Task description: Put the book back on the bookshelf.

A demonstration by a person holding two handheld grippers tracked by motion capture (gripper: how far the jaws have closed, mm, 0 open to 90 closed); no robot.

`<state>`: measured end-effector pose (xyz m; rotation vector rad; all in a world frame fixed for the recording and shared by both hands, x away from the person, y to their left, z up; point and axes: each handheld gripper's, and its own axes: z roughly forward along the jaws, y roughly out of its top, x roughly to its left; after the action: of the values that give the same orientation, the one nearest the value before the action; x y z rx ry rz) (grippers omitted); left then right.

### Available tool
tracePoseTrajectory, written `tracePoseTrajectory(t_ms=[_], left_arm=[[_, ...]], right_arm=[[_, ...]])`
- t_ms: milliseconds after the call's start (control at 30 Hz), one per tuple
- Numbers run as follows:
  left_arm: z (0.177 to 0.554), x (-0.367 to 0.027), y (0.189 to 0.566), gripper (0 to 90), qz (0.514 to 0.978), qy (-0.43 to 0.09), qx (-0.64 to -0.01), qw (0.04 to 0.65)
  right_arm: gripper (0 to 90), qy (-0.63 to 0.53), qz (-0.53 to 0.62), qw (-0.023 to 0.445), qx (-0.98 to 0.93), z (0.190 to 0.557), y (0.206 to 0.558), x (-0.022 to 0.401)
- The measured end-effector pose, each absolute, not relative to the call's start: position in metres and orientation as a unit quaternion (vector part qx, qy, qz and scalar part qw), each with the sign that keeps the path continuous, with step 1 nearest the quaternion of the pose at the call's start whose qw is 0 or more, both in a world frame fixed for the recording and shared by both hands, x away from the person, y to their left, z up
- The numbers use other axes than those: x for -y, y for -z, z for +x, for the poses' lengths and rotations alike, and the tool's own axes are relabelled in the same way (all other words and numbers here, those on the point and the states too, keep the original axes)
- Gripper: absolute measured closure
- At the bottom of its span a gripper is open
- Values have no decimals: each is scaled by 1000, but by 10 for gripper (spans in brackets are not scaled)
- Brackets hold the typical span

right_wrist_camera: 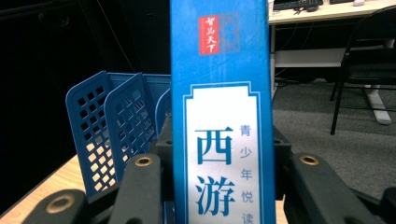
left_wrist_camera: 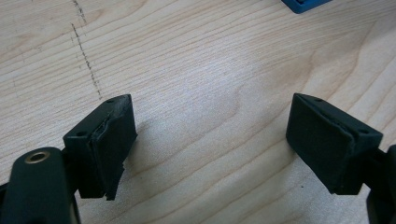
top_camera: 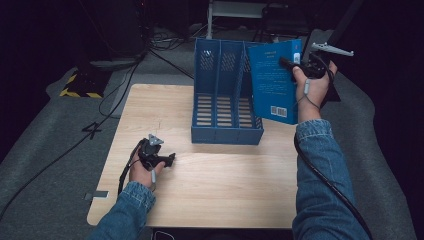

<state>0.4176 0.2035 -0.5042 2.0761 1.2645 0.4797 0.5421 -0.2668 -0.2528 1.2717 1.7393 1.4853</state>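
Down by the person's left hand, the left gripper (top_camera: 159, 158) rests low over the tabletop (left_wrist_camera: 196, 70). Its jaws stand wide apart and hold nothing. Between them is just bare wood with a thin dark scratch line off to one side. A blue corner of the file rack (left_wrist_camera: 306, 4) peeks in far ahead of the jaws.

Farther up, the right gripper (top_camera: 289, 64) holds a blue book (top_camera: 275, 80) in the air. Its jaws are closed on the book's spine, one jaw on each side, near the top part of the book. In the right gripper view the spine (right_wrist_camera: 222, 116) stands straight up between the jaws, with white and red labels on it.

I think the book is stiff and not too heavy, but it is thin and smooth, so it could slip or swing if the squeeze is weak. Holding it by the spine looks like a good spot, since the pages stay shut.

Just beside and below the book stands the rack (top_camera: 226, 95), with three slots open at the top. Its tall dividers (right_wrist_camera: 126, 121) are what could get in the way. The book's bottom corner hangs close to the rack's wall on the jaws' side and could bump it.

Behind the rack are dark cables (top_camera: 165, 50) on the floor, and in the right gripper view a chair (right_wrist_camera: 369, 70).
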Motion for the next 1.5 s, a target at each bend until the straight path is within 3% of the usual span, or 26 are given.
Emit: tracePoseTrajectory(t_ms=[400,900,1233,1500], left_arm=[[418,-203,504,165,793,-182,-481,327],[418,-203,504,162,794,-179,-480,326],[418,-203,504,161,794,-180,-479,327],[418,-202,504,160,795,-181,-477,327]], right_arm=[[615,-531,474,279,-645,549,248,232],[614,-567,476,259,-620,560,268,194],[613,-560,500,234,-618,571,278,191],[613,-561,500,241,-614,569,265,192]])
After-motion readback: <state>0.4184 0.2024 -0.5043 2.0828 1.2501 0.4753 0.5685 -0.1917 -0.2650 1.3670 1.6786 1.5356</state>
